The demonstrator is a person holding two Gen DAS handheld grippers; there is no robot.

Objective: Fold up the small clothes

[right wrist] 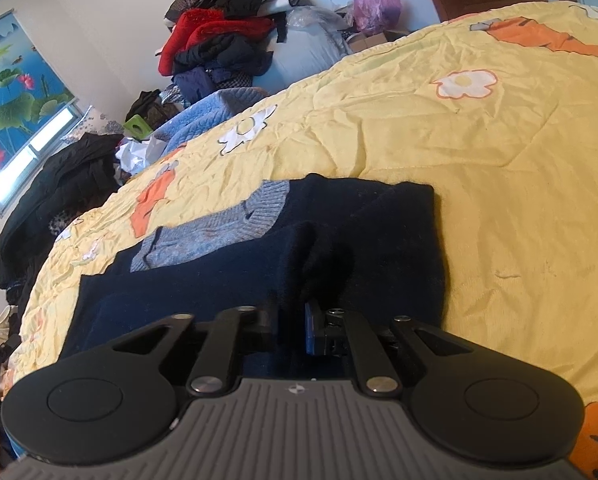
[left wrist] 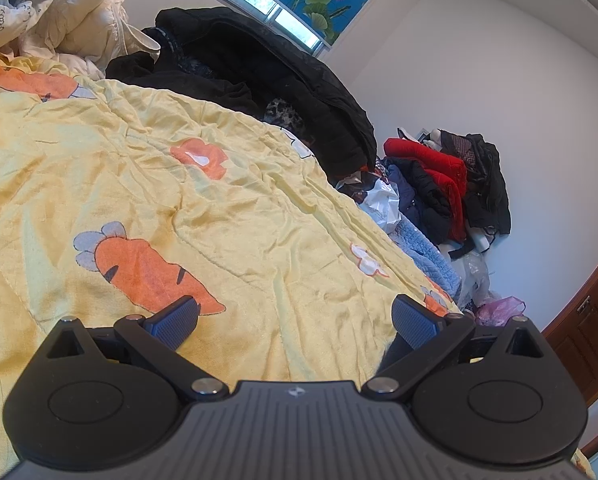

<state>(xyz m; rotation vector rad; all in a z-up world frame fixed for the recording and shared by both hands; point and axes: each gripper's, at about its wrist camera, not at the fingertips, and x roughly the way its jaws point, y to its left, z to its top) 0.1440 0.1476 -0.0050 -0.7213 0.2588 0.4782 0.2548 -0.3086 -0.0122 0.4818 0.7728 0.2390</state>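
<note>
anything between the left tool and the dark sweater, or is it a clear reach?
Cannot say: the left wrist view shows the left tool open over bare yellow bedspread, with the navy sweater out of frame. Nothing lies on the spread ahead of it. The right tool is nearly shut on a sweater fold.

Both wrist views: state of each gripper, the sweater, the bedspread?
Left gripper: open, empty, above the bedspread.
Right gripper: nearly shut, a fold of dark sweater between its jaws.
Sweater: navy, grey-blue collar, lying on the bedspread, one part folded over the body.
Bedspread: yellow, spread out, wrinkled.
</note>
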